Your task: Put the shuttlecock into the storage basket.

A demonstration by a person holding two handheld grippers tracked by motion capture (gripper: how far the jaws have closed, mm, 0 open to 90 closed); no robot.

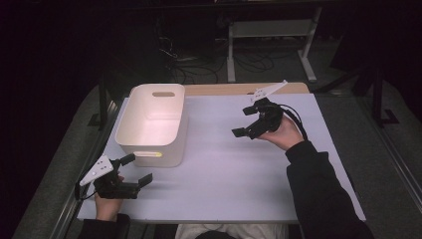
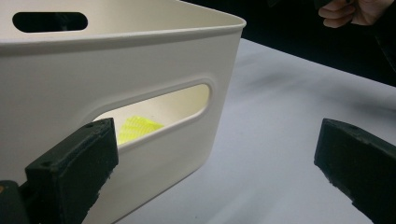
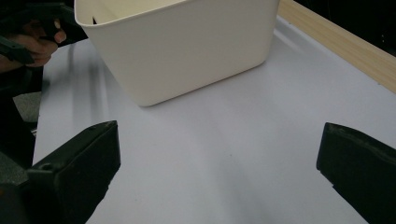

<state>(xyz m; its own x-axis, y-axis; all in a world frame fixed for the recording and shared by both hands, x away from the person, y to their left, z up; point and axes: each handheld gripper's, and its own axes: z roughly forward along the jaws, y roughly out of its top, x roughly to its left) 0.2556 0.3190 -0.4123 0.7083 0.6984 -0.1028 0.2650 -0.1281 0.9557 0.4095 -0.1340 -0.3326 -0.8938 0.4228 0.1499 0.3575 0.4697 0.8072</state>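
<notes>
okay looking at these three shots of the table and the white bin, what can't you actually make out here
- Yellow item inside the white bin: left gripper view shows a sliver through the handle slot; the wall hides the rest, so its identity is unclear.
- The bin's floor near its front wall: hidden by that wall in the high view.
- Right gripper: its pads face away in the high view.
- Room beyond the table: too dark.

Nothing I can read from here, no lettering or label on the cream plastic bin [image 1: 152, 124], none on the white table top [image 1: 229, 164], no marks or numbers on the black jaws in either gripper view
</notes>
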